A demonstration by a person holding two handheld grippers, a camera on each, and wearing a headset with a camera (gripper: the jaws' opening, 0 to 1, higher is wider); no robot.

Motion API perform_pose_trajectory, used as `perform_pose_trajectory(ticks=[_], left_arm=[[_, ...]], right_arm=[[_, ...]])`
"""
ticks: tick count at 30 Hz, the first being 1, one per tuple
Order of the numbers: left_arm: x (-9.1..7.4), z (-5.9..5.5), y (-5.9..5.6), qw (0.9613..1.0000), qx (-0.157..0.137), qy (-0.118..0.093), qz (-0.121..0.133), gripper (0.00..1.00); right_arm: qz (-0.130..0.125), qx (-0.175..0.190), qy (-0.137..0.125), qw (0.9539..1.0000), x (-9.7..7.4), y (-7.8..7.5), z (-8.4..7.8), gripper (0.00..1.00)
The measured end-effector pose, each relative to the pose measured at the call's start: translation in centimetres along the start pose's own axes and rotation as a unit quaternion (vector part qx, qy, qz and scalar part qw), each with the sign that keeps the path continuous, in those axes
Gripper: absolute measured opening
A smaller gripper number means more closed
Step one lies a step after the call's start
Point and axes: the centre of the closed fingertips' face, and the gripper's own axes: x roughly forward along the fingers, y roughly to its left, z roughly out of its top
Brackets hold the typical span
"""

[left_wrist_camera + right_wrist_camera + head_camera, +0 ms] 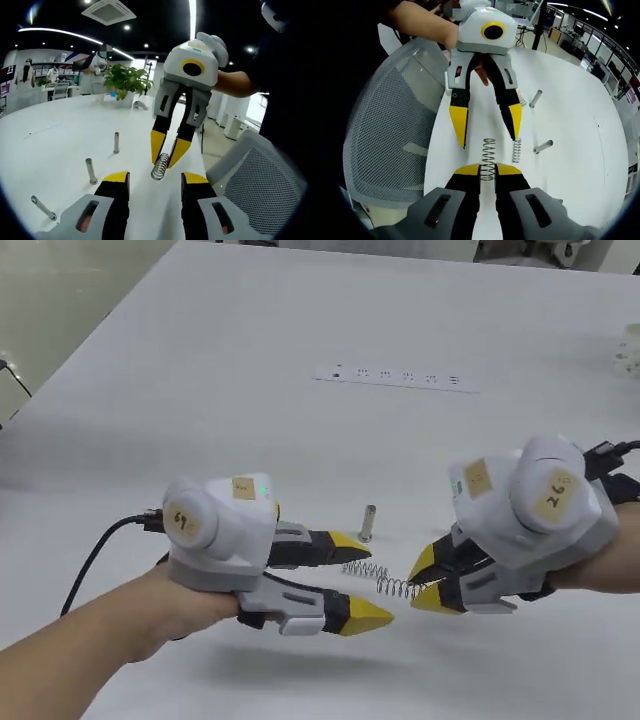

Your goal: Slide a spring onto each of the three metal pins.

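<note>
The step in hand looks like the first threading: the right gripper (488, 172) has its jaws pinched on the near end of a coil spring (488, 150), which sticks out level above the desk (300, 320) and reaches into the gap of the left gripper (377, 582). The left gripper's jaws stand apart and grip nothing. All the pins appear bare, so I judge that no spring is on yet. Next, the held spring must be turned end-down, lined up over a pin top and lowered straight, perhaps with the left gripper steadying its free end (a slack coil will bend if pushed off-axis). There are three metal pins toward the near edge: one upright pin (116, 142), a second pin (90, 171) just beside it, and a third pin (42, 208) that seems tilted or lying. I count two springs for certain, the held one and a loose spring (516, 150) lying on the desk near the pins. One power strip (397, 377) lies toward the far edge.
</note>
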Motion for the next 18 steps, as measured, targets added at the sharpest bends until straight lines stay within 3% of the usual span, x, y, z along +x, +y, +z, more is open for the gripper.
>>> perform_pose_trajectory(ticks=[5, 14, 18], left_arm=[[0.20, 0.11, -0.04, 1.0000, 0.008, -0.004, 0.002, 0.19], [0.59, 0.73, -0.83, 0.9997, 0.014, -0.014, -0.011, 0.05], [0.57, 0.76, -0.93, 0.9995, 0.029, -0.013, -0.010, 0.04]], right_arm=[[0.001, -0.006, -0.006, 1.0000, -0.23, 0.11, 0.39, 0.08], [0.000, -0.018, -0.009, 0.9998, -0.44, 0.20, 0.77, 0.08], [-0.002, -0.023, -0.008, 0.9997, -0.49, 0.23, 0.82, 0.08]])
